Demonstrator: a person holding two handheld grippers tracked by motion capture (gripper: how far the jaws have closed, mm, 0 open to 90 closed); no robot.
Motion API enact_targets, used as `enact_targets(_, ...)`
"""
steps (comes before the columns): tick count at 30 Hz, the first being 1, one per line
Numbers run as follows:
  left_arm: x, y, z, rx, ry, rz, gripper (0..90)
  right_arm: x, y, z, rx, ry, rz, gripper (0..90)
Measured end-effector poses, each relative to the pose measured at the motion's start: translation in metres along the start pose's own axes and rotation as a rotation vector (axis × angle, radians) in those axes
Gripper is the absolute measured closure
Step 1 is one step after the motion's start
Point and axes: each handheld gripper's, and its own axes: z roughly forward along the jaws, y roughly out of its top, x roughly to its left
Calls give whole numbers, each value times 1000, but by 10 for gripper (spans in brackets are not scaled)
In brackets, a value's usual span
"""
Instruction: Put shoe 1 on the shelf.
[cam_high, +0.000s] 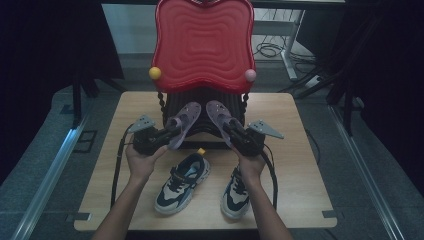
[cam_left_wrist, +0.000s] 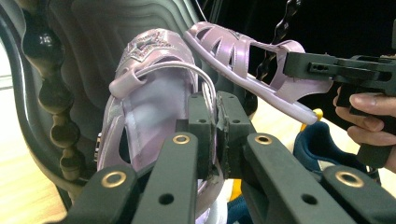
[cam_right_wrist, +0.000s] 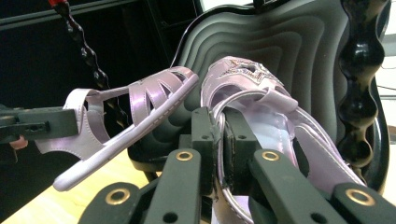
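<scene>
Sandals up in the air, both of them! Left gripper (cam_high: 167, 134) has its jaws clamped on the heel strap of the left sandal (cam_high: 183, 122), and the left gripper view confirms it: pads pinched tight on the thin lilac strap of that sandal (cam_left_wrist: 154, 93), star trim on its toe. Right gripper (cam_high: 234, 131) is clamped on the right sandal (cam_high: 219, 114), and in its own view the jaws squeeze that shoe's strap (cam_right_wrist: 261, 107) just the same. Both sandals hang toes-up over the far half of the table (cam_high: 295, 165), side by side, just in front of the black seat of the red-backed chair (cam_high: 202, 45). Nearer the person, two sneakers (cam_high: 182, 182) sit flat on the wood, one under each hand.
</scene>
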Motion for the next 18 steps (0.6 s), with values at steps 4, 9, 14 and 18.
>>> enact_targets(4,0,2,3,-1,3,4,853,1,1,3,-5,-1,0,850)
enact_targets(9,1,6,7,-9,12,12,853,4,5,6,-10,-7,-10,850)
enact_targets(14,2,10,9,-32,22,9,853,6,10,11,-25,-18,-21,850)
enact_targets(18,4,13,14,-42,24,3,853,8,14,15,-35,-29,-26,850)
